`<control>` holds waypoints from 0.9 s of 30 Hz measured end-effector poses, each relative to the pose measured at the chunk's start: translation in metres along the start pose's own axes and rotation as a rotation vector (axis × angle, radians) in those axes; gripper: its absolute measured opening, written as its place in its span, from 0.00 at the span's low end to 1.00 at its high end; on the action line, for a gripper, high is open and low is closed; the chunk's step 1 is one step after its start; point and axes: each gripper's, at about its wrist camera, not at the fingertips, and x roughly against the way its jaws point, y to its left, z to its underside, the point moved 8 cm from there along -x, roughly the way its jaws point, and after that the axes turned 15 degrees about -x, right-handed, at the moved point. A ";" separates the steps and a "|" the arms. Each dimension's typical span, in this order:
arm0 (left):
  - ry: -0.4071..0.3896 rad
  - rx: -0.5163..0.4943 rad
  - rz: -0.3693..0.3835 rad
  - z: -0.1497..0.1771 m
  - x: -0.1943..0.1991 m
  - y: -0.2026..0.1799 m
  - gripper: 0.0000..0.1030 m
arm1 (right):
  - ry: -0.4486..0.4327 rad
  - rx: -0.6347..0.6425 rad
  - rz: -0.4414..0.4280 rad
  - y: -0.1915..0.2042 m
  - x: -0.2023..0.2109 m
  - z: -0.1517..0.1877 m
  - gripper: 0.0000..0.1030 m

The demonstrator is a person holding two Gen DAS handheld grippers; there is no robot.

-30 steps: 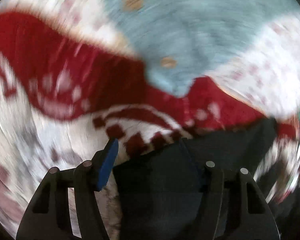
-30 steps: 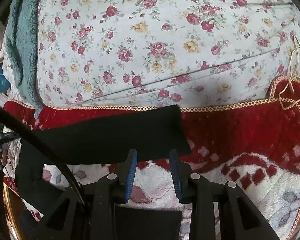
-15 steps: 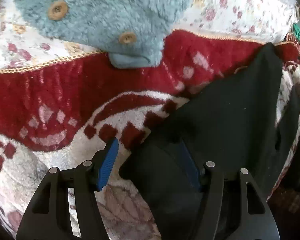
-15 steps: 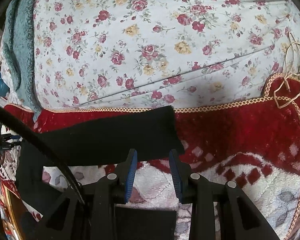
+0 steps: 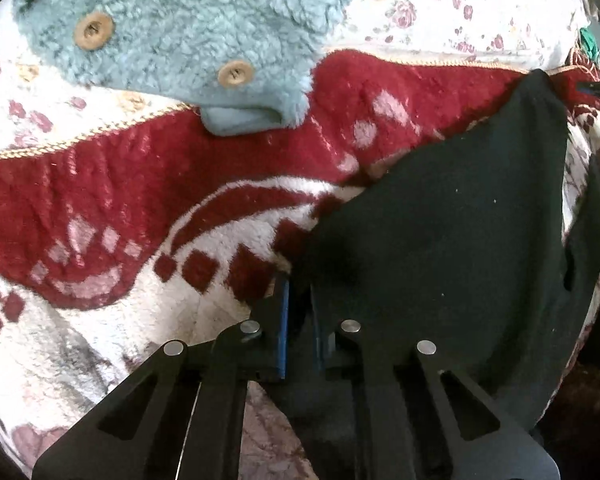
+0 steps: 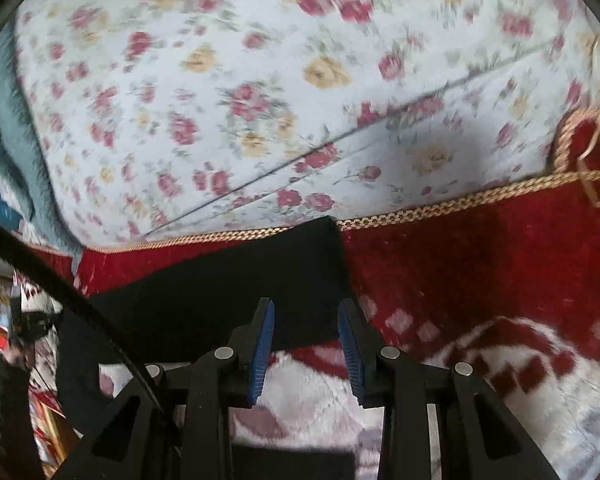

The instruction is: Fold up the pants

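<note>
Pants lie spread on the red-and-white blanket, near the teal fleece. Our left gripper is closing on their near-left edge; right gripper hovers parted over the far leg end. We judge folding barely begun.

**Left jaws close on the pants; right gripper drops closer**

The left gripper, wide apart a moment ago, is closing its jaws on the edge of the black pants. The right gripper now sits lower, over the pants' end, and its view has gone blurred.
</note>
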 end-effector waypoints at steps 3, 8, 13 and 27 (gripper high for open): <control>-0.032 0.013 -0.044 -0.004 0.013 0.000 0.08 | 0.001 0.000 -0.010 0.004 -0.024 -0.014 0.30; -0.077 0.035 -0.111 -0.008 0.026 -0.014 0.08 | 0.011 0.006 0.001 0.012 -0.066 -0.043 0.30; -0.067 0.016 -0.137 -0.012 0.028 -0.019 0.08 | 0.047 0.027 0.067 0.010 -0.090 -0.050 0.30; -0.132 0.047 -0.174 -0.008 0.059 -0.026 0.07 | -0.069 0.064 -0.116 0.026 -0.008 -0.028 0.05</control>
